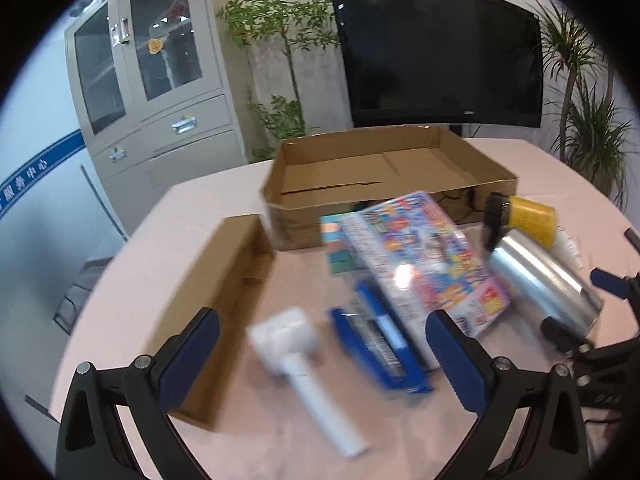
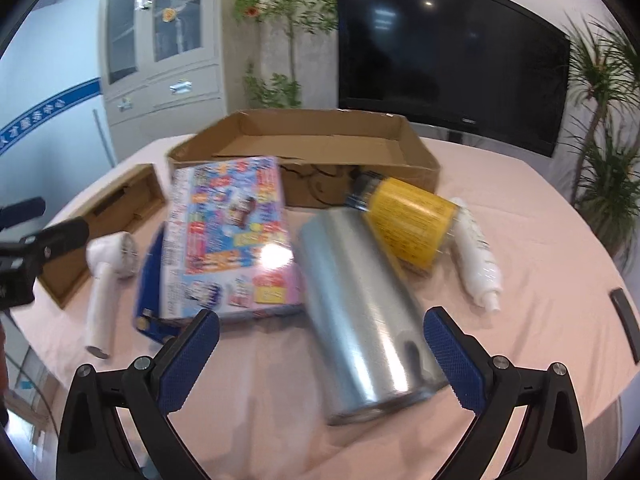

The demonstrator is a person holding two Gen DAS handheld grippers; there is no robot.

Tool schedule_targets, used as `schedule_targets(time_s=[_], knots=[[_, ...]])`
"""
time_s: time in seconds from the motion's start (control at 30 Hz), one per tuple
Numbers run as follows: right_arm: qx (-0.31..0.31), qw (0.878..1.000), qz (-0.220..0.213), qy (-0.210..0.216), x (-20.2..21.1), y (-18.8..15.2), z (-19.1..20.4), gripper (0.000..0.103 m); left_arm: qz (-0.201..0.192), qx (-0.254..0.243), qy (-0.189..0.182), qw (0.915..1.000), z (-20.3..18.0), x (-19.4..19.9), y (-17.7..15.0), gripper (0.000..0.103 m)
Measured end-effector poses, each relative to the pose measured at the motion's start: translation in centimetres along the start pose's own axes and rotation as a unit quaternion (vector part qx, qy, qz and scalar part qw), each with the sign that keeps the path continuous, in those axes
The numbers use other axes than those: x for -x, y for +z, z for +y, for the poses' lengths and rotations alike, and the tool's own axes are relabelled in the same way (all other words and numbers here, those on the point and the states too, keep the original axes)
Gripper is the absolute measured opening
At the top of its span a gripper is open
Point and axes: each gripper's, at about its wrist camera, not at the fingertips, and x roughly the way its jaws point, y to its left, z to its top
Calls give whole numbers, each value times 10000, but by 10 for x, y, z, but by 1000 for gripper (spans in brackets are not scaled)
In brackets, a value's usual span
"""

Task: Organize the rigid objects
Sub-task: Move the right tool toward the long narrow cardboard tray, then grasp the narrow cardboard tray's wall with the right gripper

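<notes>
Office-ish room: big dark TV [image 2: 448, 56] on the wall, grey glass-door cabinet [image 2: 160, 40] off to one side, potted plants [image 1: 280, 52] around. Round table with a pinkish cloth [image 2: 520, 248] carrying everything.

Large shallow cardboard tray [image 2: 308, 144] toward the far edge, nothing visible inside. Narrow cardboard box [image 1: 224, 280] near the left edge, open too.

Clutter piled mid-table, just in front of the tray: colourful flat toy box [image 2: 228, 236] lying tilted over a blue clear-fronted package [image 1: 380, 344]; silver metal cylinder [image 2: 360, 312] on its side right next to it, touching or nearly so. Yellow-labelled jar [image 2: 408, 224] with a dark cap lying behind the cylinder, white bottle [image 2: 478, 260] just beside that. White handheld gadget with a round head [image 1: 304, 376] lying on the cloth between the narrow box and the blue package. Small dark object [image 2: 626, 320] near the right edge, too blurry to name.

Left gripper [image 1: 324, 356] spread wide, grasping nothing, over the white gadget and blue package. Right gripper [image 2: 320, 356] equally splayed, fingers either side of the silver cylinder's near end, not pinching it.
</notes>
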Motion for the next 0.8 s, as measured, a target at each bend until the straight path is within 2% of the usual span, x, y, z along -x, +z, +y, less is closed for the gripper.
schedule_targets(time_s=[0.13,0.23,0.27,0.3,0.33,0.37,0.43,0.5,0.6,0.7,0.8], knots=[[149,9985,-107,523,-1,9,26,103,312,-360,471,9978,48,-15,-17,102],[322,9955,-149,876,-5,15,53,103,629,-353,538,9959,73,-36,-30,100],[371,9945,-121,967,-7,16,63,103,680,-365,507,9957,78,-41,-33,92],[417,9930,-70,1101,-10,17,73,103,736,-400,476,9953,82,-46,-35,79],[442,9920,-32,1186,-13,17,81,103,901,-422,508,9937,89,-56,-39,72],[467,9908,31,1270,-16,18,90,103,1025,-403,543,9924,94,-63,-40,57],[518,9877,146,1465,-21,18,107,103,1028,-445,792,9905,103,-68,-41,46],[539,9848,233,1633,-26,20,120,103,1019,-268,662,9922,116,-65,-35,33],[479,9802,388,1882,-34,21,139,103,1072,205,401,9932,147,-65,-30,25],[400,9759,526,2079,-43,28,155,103,1223,751,-6,9896,179,-70,-34,24],[297,9679,588,2425,-50,41,181,103,1420,1237,-326,9816,204,-78,-41,24]])
